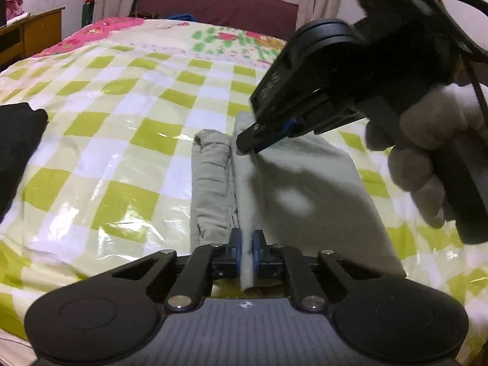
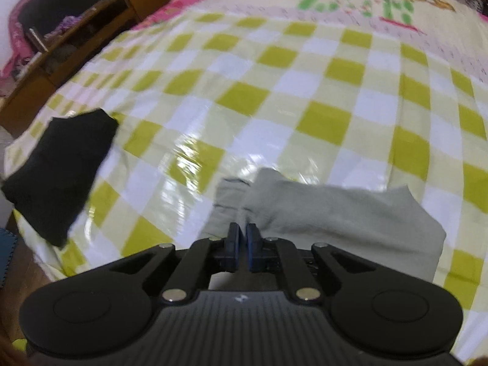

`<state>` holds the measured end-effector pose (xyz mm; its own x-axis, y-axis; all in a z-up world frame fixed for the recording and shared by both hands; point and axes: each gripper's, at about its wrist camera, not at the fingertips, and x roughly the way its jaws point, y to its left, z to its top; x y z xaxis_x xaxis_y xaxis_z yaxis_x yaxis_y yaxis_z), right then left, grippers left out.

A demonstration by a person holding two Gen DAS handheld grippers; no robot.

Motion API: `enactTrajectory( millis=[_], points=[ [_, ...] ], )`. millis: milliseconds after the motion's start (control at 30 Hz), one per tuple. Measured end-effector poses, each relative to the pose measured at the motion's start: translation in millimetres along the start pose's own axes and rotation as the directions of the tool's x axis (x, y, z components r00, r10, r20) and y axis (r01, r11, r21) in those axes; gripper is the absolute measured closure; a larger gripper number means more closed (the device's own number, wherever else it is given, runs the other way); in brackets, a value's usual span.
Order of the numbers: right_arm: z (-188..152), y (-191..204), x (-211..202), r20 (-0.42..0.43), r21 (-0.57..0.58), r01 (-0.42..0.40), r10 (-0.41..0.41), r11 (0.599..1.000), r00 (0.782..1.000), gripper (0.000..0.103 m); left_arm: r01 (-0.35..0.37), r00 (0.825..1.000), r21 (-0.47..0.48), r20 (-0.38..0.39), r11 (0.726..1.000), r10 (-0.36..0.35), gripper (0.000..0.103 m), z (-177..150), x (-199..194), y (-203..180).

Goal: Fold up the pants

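Note:
Grey-green pants (image 1: 305, 198) lie partly folded on the checked bed cover (image 1: 122, 122), with a bunched roll along their left side. A raised fold of the cloth runs down the middle. My left gripper (image 1: 247, 244) is shut on the near end of that fold. My right gripper (image 1: 247, 148), held by a white-gloved hand (image 1: 427, 152), pinches the far end of the same ridge. In the right wrist view the pants (image 2: 335, 213) spread to the right, and the right gripper (image 2: 243, 241) has its pads drawn close together over the cloth edge.
A folded black garment (image 1: 15, 152) (image 2: 61, 167) lies on the left part of the bed. A wooden desk (image 1: 30, 33) (image 2: 76, 30) stands beyond the bed's left edge. A maroon headboard (image 1: 213, 3) and curtains close the far side.

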<state>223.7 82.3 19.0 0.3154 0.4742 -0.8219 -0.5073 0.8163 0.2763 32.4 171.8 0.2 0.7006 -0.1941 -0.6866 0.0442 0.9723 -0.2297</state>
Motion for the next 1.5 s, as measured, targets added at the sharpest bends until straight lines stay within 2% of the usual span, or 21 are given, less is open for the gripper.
enactTrajectory(
  millis=[67,167,267,333,367,400,433,467,500,633,667,733,767,800,833,1100,1167,1267,1333,1400,1500],
  points=[
    [4.7,4.9,-7.1,0.02,0.001,-0.038,0.038,0.999,0.999,0.102,-0.007,1.0,-0.015,0.018,1.0,0.007,0.087,0.2,-10.3,5.1],
    [10.5,16.9,-9.3,0.055,-0.016,-0.069,0.07,0.997,0.996,0.102,-0.042,0.998,-0.036,0.05,0.998,0.044,0.087,1.8,-22.7,14.0],
    [9.4,15.1,1.9,0.009,-0.023,-0.031,0.032,0.999,0.999,0.095,-0.059,0.998,-0.054,0.023,0.997,0.06,0.087,3.8,-17.2,23.7],
    [3.3,6.0,0.9,-0.001,-0.006,0.029,-0.029,1.0,1.0,0.094,-0.002,0.999,-0.058,0.035,0.998,0.004,0.086,1.2,-22.7,24.0],
    [-0.5,0.1,-2.1,0.004,0.006,0.062,-0.062,0.998,0.998,0.085,0.03,0.998,-0.058,0.049,0.998,-0.027,0.081,0.4,-26.3,21.3],
    [-3.7,-4.8,-4.5,0.01,0.026,0.074,-0.075,0.997,0.997,0.072,0.052,0.997,-0.047,0.051,0.998,-0.05,0.069,0.0,-27.6,17.1],
    [-6.3,-9.4,-5.7,0.015,0.05,0.073,-0.074,0.996,0.997,0.066,0.063,0.997,-0.031,0.054,0.998,-0.062,0.063,-0.1,-28.2,11.7],
    [-8.2,-11.4,-4.5,0.012,0.065,0.064,-0.064,0.996,0.998,0.057,0.065,0.996,-0.006,0.061,0.998,-0.064,0.047,-0.8,-26.8,4.7],
    [-9.2,-11.2,-2.5,0.008,0.071,0.055,-0.055,0.996,0.998,0.057,0.054,0.996,0.022,0.066,0.998,-0.056,0.04,-1.7,-24.3,-2.4],
    [-7.7,2.6,16.4,-0.014,0.029,0.083,-0.083,0.996,0.996,0.049,0.005,1.0,0.044,0.025,0.999,-0.006,0.04,-0.3,-7.7,-10.8],
    [-8.0,5.9,22.1,-0.014,0.006,0.104,-0.104,0.995,0.994,0.051,-0.009,1.0,0.042,0.009,0.999,0.009,0.041,0.3,-1.6,-10.7],
    [-10.3,4.3,31.8,-0.022,-0.013,0.139,-0.139,0.99,0.99,0.071,-0.027,0.999,0.032,-0.02,0.999,0.028,0.056,0.9,9.4,-8.8],
    [-10.9,-2.1,33.4,-0.042,0.016,0.119,-0.118,0.993,0.992,0.09,-0.003,0.999,0.016,-0.034,1.0,0.004,0.073,1.7,12.2,-6.0],
    [-11.2,-8.8,30.6,-0.051,0.055,0.084,-0.082,0.995,0.995,0.097,0.004,0.999,0.005,-0.032,1.0,-0.004,0.076,2.3,11.5,-3.7],
    [-10.8,-11.4,23.5,-0.039,0.067,0.066,-0.064,0.996,0.997,0.098,0.004,1.0,0.001,-0.018,1.0,-0.004,0.078,2.9,8.1,-2.0],
    [5.8,20.2,-12.0,0.057,0.003,-0.032,0.031,0.999,0.998,0.098,0.026,0.994,-0.034,0.104,0.999,-0.023,0.081,12.2,-39.8,14.2],
    [9.5,27.3,3.8,0.034,-0.003,-0.03,0.03,1.0,0.999,0.094,0.026,0.995,-0.065,0.103,0.998,-0.02,0.081,10.4,-37.0,23.0],
    [5.6,34.0,43.0,-0.006,0.039,-0.058,0.058,0.998,0.998,0.087,0.001,1.0,-0.14,0.03,0.99,0.003,0.08,5.7,-16.7,44.4],
    [-0.9,38.8,66.0,-0.083,0.047,-0.106,0.11,0.993,0.99,0.084,-0.033,0.999,-0.19,-0.006,0.981,0.032,0.074,-1.3,-8.0,57.7],
    [-7.1,44.9,68.4,-0.062,0.019,-0.127,0.128,0.992,0.99,0.077,-0.058,0.998,-0.211,-0.02,0.976,0.055,0.059,-7.3,-7.9,67.3],
    [-7.6,36.9,49.1,-0.023,0.058,-0.186,0.187,0.981,0.982,0.076,-0.107,0.994,-0.202,-0.018,0.974,0.105,0.053,-8.7,-14.6,68.9]
  ],
)
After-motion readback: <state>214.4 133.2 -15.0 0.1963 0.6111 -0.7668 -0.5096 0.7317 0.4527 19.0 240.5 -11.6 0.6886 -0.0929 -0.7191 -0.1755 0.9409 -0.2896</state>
